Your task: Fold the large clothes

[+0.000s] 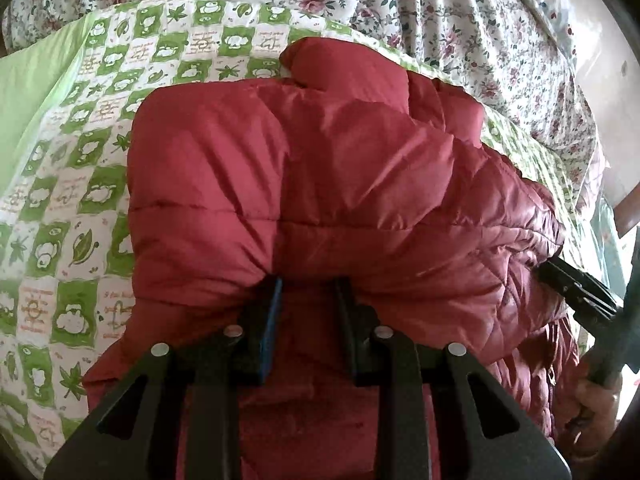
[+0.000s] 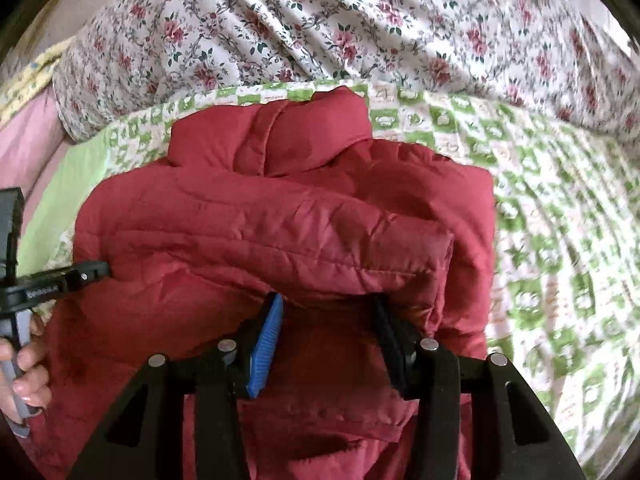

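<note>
A red quilted puffer jacket (image 1: pixel 320 168) lies bunched on a bed, its collar end (image 2: pixel 312 136) pointing away from me. My left gripper (image 1: pixel 310 294) is shut on a thick fold at the jacket's near edge, and the fabric bulges over both fingertips. My right gripper (image 2: pixel 326 306) is shut on a wider fold of the same jacket (image 2: pixel 280 216), with a doubled sleeve or flap lying just beyond its tips. Each gripper shows in the other's view: the right one (image 1: pixel 576 292) at the jacket's right edge, the left one (image 2: pixel 92 270) at its left edge.
A green-and-white checked quilt (image 1: pixel 80 200) (image 2: pixel 560 240) lies under the jacket. Behind it is a rumpled floral sheet (image 1: pixel 480 40) (image 2: pixel 320 20). A person's hand (image 2: pixel 28 364) holds the left gripper's handle. Pink bedding (image 2: pixel 28 136) lies at the far left.
</note>
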Tool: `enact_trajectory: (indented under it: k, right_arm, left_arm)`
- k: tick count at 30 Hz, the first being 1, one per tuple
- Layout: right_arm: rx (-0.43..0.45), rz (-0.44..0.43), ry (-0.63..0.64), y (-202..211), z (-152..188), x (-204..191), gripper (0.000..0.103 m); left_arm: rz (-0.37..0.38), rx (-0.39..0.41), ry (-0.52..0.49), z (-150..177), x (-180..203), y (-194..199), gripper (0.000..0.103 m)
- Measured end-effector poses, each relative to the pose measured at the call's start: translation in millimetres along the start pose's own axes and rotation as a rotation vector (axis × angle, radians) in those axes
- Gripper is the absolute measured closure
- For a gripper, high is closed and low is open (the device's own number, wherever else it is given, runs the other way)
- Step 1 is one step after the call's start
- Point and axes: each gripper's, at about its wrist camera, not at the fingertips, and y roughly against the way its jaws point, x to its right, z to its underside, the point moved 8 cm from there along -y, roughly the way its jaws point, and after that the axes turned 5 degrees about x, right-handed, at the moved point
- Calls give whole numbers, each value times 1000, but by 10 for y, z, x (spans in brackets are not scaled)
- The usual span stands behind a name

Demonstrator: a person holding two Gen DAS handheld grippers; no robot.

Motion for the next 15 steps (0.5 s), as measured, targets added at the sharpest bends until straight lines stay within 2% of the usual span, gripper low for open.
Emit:
enact_trajectory:
  k: [3,5,7,9,12,15]
  right_arm:
    - [-64,1,-6,-217,137,115,55]
    - [-65,-18,-16,-255,161,157,55]
    - [-66,-29,-28,-252,162,171,55]
    - [-65,-31,-27,-258,164,167,55]
    - [-67,-34,-23,-271,167,167,55]
    - [-76,-37,-25,-280,173,151,55]
  left_arm:
    - [-9,9,-13,-13,9,78,79]
    - [-18,33,-32,4,1,232,78]
    - [-60,59,-54,30,-59,332,78]
    - [-62,39,-31,76,-167,289,78]
    - [-12,-1,44,114,-280,152,79]
    - [-22,-13,44,110,-266,91,79]
